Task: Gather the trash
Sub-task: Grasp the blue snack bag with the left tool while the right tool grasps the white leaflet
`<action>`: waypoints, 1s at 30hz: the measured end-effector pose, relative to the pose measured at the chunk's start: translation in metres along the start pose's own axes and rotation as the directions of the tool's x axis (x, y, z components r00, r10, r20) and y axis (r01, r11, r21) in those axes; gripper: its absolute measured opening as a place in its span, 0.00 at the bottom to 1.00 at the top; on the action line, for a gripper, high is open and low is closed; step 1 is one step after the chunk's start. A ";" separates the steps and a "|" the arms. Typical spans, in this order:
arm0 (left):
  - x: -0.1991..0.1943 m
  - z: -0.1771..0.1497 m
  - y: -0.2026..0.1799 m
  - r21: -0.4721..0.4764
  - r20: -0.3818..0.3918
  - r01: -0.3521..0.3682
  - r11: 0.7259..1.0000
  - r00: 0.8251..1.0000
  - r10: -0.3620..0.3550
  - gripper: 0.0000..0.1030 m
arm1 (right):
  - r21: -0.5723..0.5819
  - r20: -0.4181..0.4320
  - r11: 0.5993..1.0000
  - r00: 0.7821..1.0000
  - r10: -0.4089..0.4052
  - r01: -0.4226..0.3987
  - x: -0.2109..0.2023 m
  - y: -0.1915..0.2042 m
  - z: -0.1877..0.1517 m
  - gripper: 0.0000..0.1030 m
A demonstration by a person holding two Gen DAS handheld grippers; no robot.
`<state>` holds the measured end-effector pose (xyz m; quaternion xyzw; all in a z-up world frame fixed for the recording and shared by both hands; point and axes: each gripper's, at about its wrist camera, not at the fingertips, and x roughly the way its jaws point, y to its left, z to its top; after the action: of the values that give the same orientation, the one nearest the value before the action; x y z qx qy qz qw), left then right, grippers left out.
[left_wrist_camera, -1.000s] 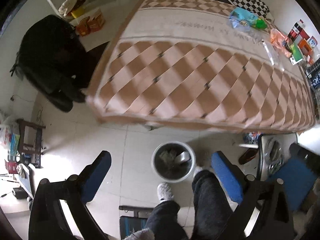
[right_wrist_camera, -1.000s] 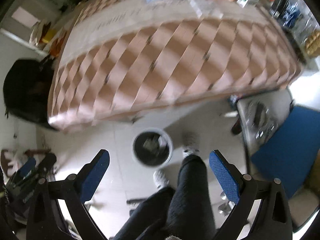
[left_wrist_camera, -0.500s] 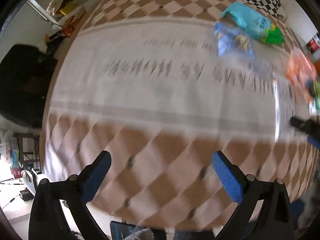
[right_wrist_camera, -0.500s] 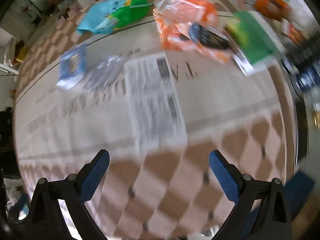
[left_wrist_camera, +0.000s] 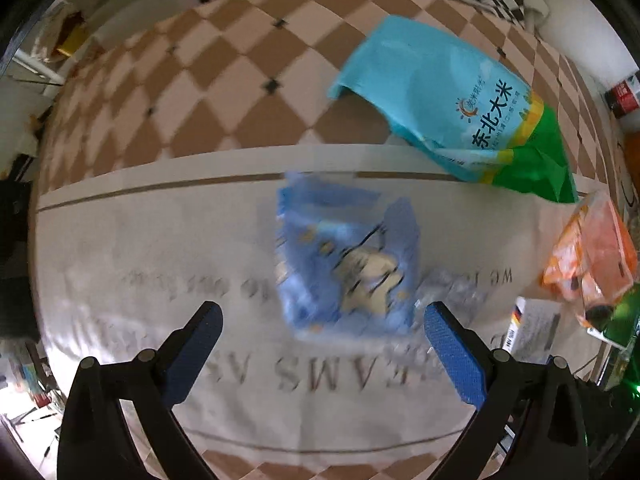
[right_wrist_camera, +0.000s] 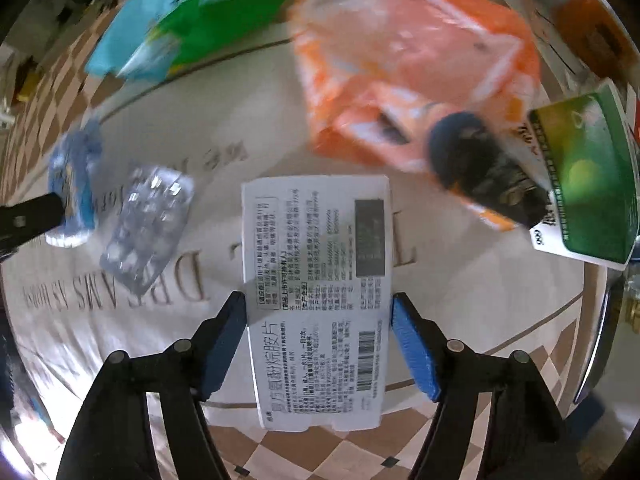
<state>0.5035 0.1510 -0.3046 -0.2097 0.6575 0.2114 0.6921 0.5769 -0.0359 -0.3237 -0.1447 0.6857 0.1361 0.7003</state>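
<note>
Pickup step: the right gripper point(right_wrist_camera: 318, 334) straddles the white medicine box point(right_wrist_camera: 316, 296) mid-desk point(right_wrist_camera: 500, 300), apparently just clamping it; the left gripper point(left_wrist_camera: 320, 334), spread wide, approaches the blue wrapper point(left_wrist_camera: 346, 268). Next, lift.

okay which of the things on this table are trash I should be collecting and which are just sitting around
Likely trash:
white medicine box, between the right gripper pads
blue wrapper, ahead of the open left gripper
clear blister pack
orange bag
teal and green rice bag

Just lying about:
patterned tablecloth
green box, hard to judge
</note>
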 end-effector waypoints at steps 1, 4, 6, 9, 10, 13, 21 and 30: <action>0.005 0.003 -0.002 0.003 -0.015 0.006 1.000 1.000 -0.006 1.00 | -0.001 -0.010 1.000 1.000 0.005 -0.005 0.001 -0.001 0.003 0.74; 0.021 0.012 -0.004 0.005 -0.051 0.016 1.000 0.999 -0.016 0.99 | -0.028 -0.043 1.000 0.999 -0.014 0.013 0.005 0.004 0.012 0.76; 0.027 0.014 -0.004 0.000 -0.059 0.022 1.000 0.998 -0.022 0.99 | -0.028 -0.045 0.999 0.999 -0.025 0.024 0.007 0.009 0.015 0.76; 0.031 0.012 0.002 -0.007 -0.048 0.024 1.000 0.999 -0.024 0.75 | -0.011 -0.036 0.999 0.999 -0.031 0.031 0.008 0.013 0.013 0.76; 0.031 0.010 0.004 -0.008 -0.047 0.020 1.000 0.999 -0.021 0.67 | -0.009 -0.029 0.999 0.999 -0.032 0.032 0.006 0.015 0.005 0.76; 0.025 -0.004 0.010 -0.002 -0.021 0.023 1.000 1.000 -0.023 0.63 | -0.015 0.002 0.999 0.999 -0.033 0.033 0.007 0.017 -0.008 0.72; -0.020 -0.073 0.038 0.010 0.086 -0.024 1.000 0.996 0.024 0.63 | -0.019 0.072 1.000 0.997 0.012 -0.011 -0.014 0.017 -0.052 0.71; -0.099 -0.184 0.094 -0.045 0.226 0.001 0.999 0.974 0.009 0.63 | -0.101 0.220 0.995 0.976 0.005 0.017 -0.067 0.054 -0.150 0.71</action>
<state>0.2949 0.1223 -0.2160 -0.1982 0.5700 0.2500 0.7571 0.4158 -0.0437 -0.2601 -0.1665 0.5958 0.1841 0.7639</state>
